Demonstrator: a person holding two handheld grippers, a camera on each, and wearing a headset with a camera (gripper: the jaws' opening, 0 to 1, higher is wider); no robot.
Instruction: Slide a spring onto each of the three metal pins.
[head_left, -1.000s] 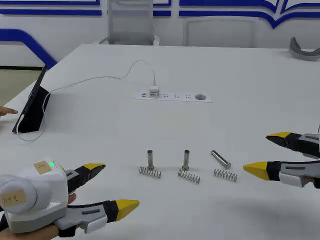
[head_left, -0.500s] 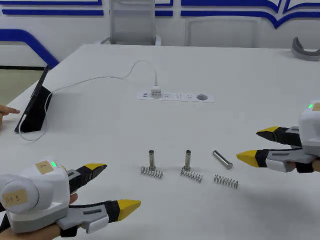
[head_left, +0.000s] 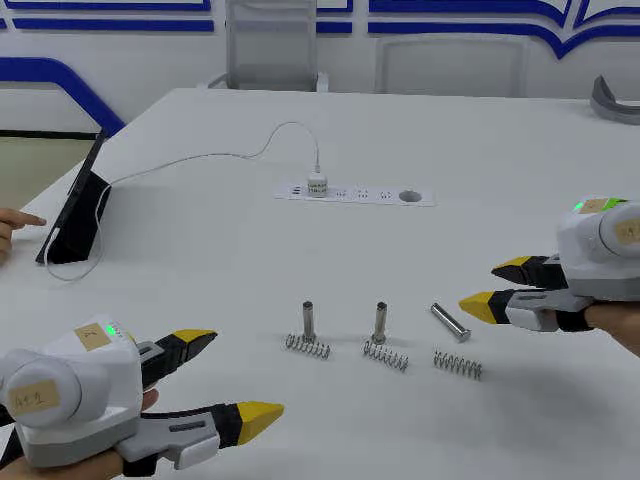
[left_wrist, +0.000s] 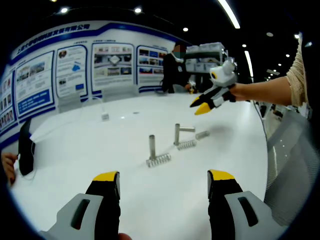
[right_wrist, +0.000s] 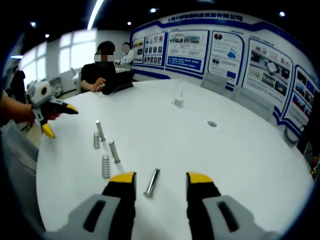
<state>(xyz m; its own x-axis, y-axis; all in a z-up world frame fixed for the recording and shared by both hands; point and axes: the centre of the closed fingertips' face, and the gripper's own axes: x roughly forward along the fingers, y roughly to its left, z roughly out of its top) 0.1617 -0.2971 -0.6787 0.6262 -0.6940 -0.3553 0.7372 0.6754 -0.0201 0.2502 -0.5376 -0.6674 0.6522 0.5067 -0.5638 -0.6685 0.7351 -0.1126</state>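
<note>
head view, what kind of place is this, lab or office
Probably an office meeting or exhibition room, not a workshop: a large white conference table with a power strip on it, a chair at its far side, and blue-framed display boards along the wall.

No text is readable. A tan sticker (head_left: 30, 397) on the left gripper (head_left: 232, 375), at eight o'clock in the head view, carries blurred handwriting; the print on the wall posters (right_wrist: 186, 50) is too small.

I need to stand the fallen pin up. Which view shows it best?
The right gripper view: the fallen pin lies large, whole, just ahead of the jaws. The head view shows it smaller; the left gripper view, tiny and far off.
</note>
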